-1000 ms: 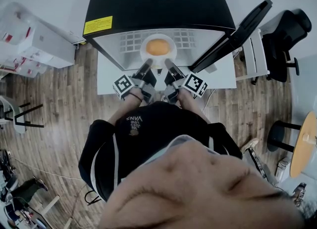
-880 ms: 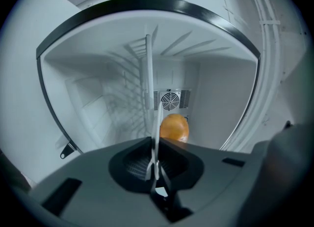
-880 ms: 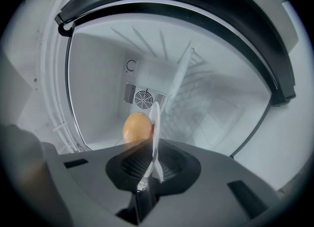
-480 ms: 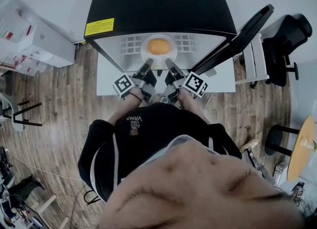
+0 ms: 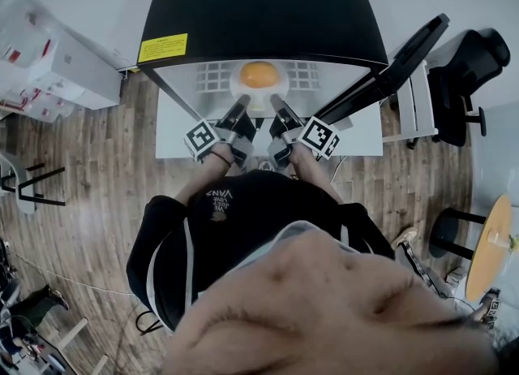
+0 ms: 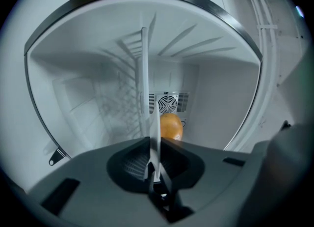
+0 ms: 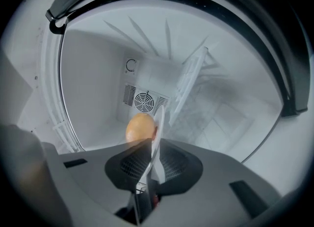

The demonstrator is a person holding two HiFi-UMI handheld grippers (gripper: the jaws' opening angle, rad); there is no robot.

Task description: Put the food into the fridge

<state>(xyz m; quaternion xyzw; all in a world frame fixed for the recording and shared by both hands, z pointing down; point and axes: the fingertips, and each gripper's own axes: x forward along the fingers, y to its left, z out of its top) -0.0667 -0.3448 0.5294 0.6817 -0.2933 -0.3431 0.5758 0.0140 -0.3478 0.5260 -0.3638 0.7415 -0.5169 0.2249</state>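
An orange (image 5: 259, 75) sits in the middle of a white plate (image 5: 281, 83), and the plate is held inside the open compartment of a small black fridge (image 5: 259, 8), over the front edge of its wire shelf (image 5: 209, 79). Whether the plate rests on the shelf or hangs just above it cannot be told.

The left gripper (image 5: 242, 104) is clamped on the plate's near rim at the left and the right gripper (image 5: 276, 103) on the near rim at the right, the two close together and angled toward each other. In the left gripper view the jaws are pressed together on the thin white edge of the plate, seen edge-on, with the orange just past them and a round fan grille (image 6: 168, 104) on the fridge's white back wall behind it. In the right gripper view the jaws likewise pinch the plate's edge, the orange lies close beyond them, and the shelf runs off to the right side wall.

The fridge door (image 5: 389, 65) stands swung open at the right. A yellow label (image 5: 162, 47) is stuck near the front left corner of the fridge's top. White boxes (image 5: 61, 69) stand on the wooden floor (image 5: 97, 170) to the left, and a black office chair (image 5: 470, 65) is to the right.
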